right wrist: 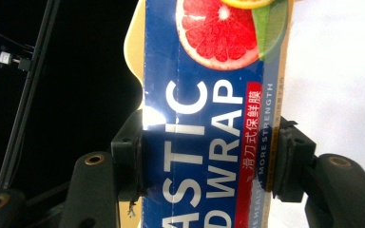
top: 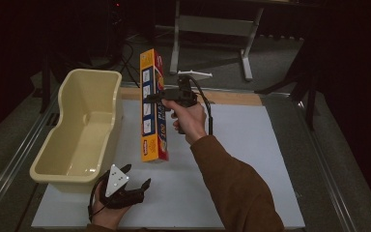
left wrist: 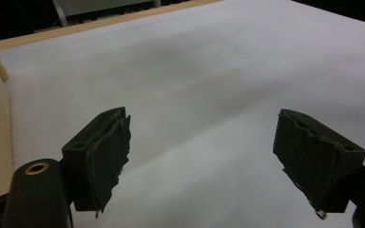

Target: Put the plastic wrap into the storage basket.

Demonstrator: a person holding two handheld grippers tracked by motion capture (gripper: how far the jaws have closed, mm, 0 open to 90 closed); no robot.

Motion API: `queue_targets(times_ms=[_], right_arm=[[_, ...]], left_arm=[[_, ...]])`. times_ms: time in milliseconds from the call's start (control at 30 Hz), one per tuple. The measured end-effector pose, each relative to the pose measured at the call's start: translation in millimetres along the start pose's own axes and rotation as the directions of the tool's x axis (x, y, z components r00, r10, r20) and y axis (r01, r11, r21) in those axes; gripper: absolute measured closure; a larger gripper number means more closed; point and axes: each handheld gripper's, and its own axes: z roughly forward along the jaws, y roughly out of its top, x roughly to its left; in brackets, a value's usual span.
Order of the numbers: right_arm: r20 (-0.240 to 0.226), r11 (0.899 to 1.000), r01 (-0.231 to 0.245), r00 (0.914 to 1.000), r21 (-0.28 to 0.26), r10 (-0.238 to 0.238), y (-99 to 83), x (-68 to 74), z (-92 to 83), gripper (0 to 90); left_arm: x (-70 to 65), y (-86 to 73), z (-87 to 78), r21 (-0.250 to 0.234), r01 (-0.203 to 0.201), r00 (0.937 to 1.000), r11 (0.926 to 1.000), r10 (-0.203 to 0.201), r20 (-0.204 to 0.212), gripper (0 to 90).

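High view, bottom left of frame: left gripper (top: 134, 186) sits low near the front edge of the white table sheet (top: 251, 183), held in a hand w/ a grey three-cornered plate on top. Its jaws are spread wide, nothing between them. Left gripper view confirms: two black pads (left wrist: 107, 156) far apart at lower left & lower right, bare white sheet (left wrist: 204, 95) in the gap, a strip of cream wall at the far left edge.

Just above & left of that gripper in the high view: cream plastic tub (top: 84, 128), long, open top, nothing visible inside. It takes up the left-centre of frame, near end just beside the left gripper.

Centre of frame: plastic wrap box (top: 153, 108), long orange/yellow carton w/ blue face, standing nearly upright, slightly tilted, top end leaning toward upper left. Looks lifted, but can't tell for sure whether its bottom end touches the sheet. It's just right of the tub's rim.

Right gripper (top: 160, 96) clamps the box about mid-height, arm in a brown sleeve (top: 232, 188) coming from bottom right. Right gripper view: both pads pressed flat on the box's narrow sides (right wrist: 209, 142), "PLASTIC WRAP" lettering & grapefruit pic between the jaws, the lettering sideways.

Farther back, top of frame: wooden table edge (top: 232, 96), then grey stand legs (top: 212, 29) on dark floor.
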Motion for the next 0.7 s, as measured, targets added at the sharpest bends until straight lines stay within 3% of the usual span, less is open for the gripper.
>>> queue_targets(times_ms=[300, 700], right_arm=[[-0.042, 1.000, -0.022, 0.9989, -0.010, 0.022, 0.4, 12.1, 11.8, 41.7], [-0.073, 1.000, -0.012, 0.9973, -0.018, 0.010, -3.2, 28.8, 28.2, 41.8]], left_arm=[[-0.4, 0.4, 0.1, -0.003, 0.001, 1.0000, 1.0000, -0.001, 0.002, 19.4], [-1.1, 0.3, -0.1, -0.008, 0.002, 1.0000, 1.0000, -0.002, 0.005, 19.3]])
